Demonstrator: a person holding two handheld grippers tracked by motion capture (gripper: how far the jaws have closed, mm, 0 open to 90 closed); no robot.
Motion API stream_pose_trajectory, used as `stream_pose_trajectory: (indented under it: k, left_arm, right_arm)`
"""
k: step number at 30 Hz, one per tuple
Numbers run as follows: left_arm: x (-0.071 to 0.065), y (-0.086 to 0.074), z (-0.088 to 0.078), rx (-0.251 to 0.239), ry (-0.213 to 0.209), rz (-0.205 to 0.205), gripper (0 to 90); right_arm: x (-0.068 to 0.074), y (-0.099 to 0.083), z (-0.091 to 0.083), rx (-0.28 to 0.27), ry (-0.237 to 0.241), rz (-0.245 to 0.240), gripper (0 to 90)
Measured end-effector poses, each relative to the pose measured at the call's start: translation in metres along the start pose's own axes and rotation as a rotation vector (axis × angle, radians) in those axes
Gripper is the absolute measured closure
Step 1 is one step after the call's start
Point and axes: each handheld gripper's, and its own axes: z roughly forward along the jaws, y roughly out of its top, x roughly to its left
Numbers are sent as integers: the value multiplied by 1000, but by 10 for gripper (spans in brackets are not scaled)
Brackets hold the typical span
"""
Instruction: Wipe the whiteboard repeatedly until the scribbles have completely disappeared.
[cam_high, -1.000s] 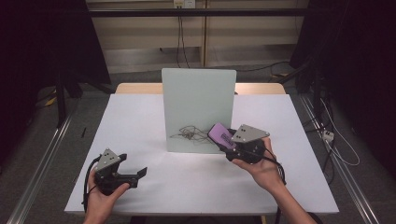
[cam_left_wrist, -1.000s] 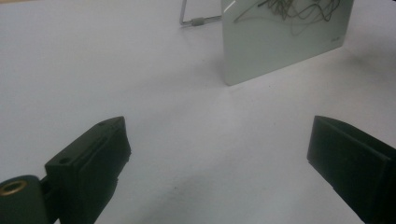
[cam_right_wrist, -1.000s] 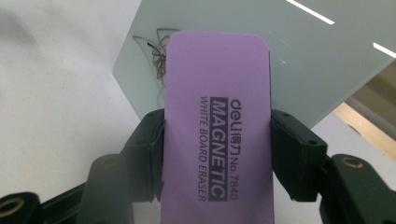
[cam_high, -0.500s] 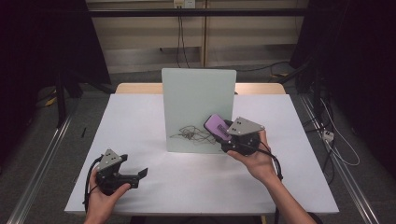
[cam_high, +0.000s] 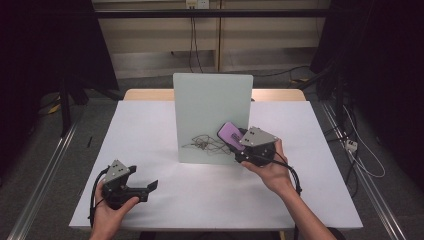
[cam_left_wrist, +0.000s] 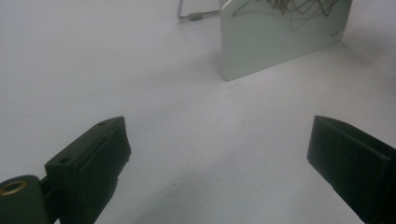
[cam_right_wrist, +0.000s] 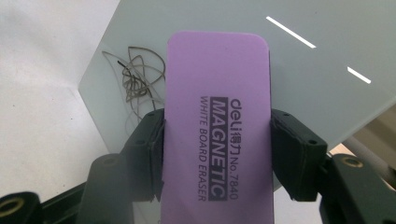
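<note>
Since a moment ago you have brought the right gripper (cam_high: 240, 144), clamped on the purple eraser (cam_right_wrist: 217, 121), up against the upright whiteboard (cam_high: 210, 107) beside the scribble (cam_high: 202, 145), presumably to wipe it, while your left gripper (cam_high: 145, 187) waits apart-jawed near the table (cam_high: 310, 200) edge.

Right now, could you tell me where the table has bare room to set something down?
The table is bare left of the whiteboard, and along the near edge between the left gripper and the right hand. It is crowded at the whiteboard's lower right, where the right gripper holds the eraser by the scribble.
</note>
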Motion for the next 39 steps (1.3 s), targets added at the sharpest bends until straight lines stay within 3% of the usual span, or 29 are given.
stream_pose_trajectory:
  k: [6, 9, 28, 39]
  left_arm:
    - [0, 0, 0, -3, -2, -1, 55]
    - [0, 0, 0, -6, -3, -5, 55]
    - [-1, 0, 0, 4, -9, 2, 56]
    - [-1, 0, 1, 7, -7, 12, 57]
  right_arm:
    - [6, 1, 5, 21, -42, -49, 411]
    - [8, 0, 6, 25, -44, -49, 411]
    - [16, -4, 13, 60, -20, -61, 414]
    - [29, -6, 24, 79, 6, -82, 414]
